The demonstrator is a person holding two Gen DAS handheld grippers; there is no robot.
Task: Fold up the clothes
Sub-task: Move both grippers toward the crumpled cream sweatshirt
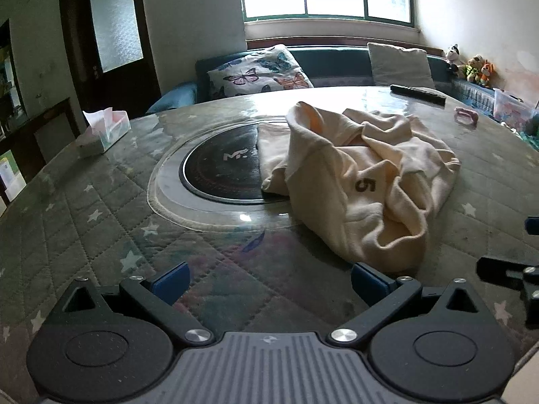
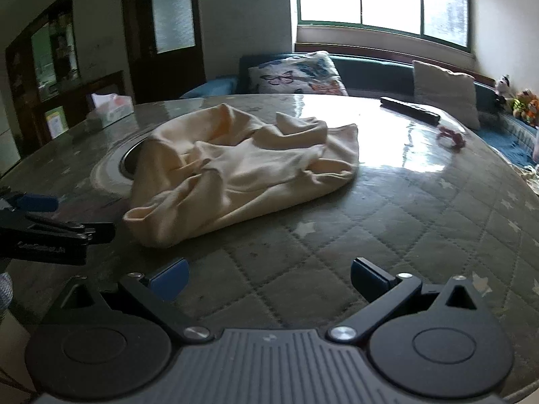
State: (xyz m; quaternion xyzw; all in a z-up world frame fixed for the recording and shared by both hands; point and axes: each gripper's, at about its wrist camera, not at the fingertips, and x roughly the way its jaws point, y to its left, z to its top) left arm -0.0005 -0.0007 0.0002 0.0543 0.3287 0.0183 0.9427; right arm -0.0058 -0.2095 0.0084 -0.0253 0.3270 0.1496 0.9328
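Both grippers hover low over the quilted table [image 2: 387, 208], the left gripper [image 1: 269, 277] and the right gripper [image 2: 269, 277] each with blue-padded jaws spread wide and nothing between them. From the left tool the cream garment [image 1: 357, 181] lies at about one o'clock, its near hem just beyond the right-hand pad; from the right tool it sits at about eleven o'clock, well clear of the fingers. It rests crumpled in a loose heap, one side draped over the dark round hob [image 1: 222, 168] set in the tabletop, a dark numeral 5 showing on an upturned panel. By its deep soft creases and slumped edges it looks like light knit or fleece: limp, easily dragged, likely to slide on the glossy table cover. A rolled hem or open cuff at the near edge seems the surest place to pinch, since a grab at the bunched middle risks catching several layers. A tissue box [image 1: 104, 131] stands at ten o'clock.
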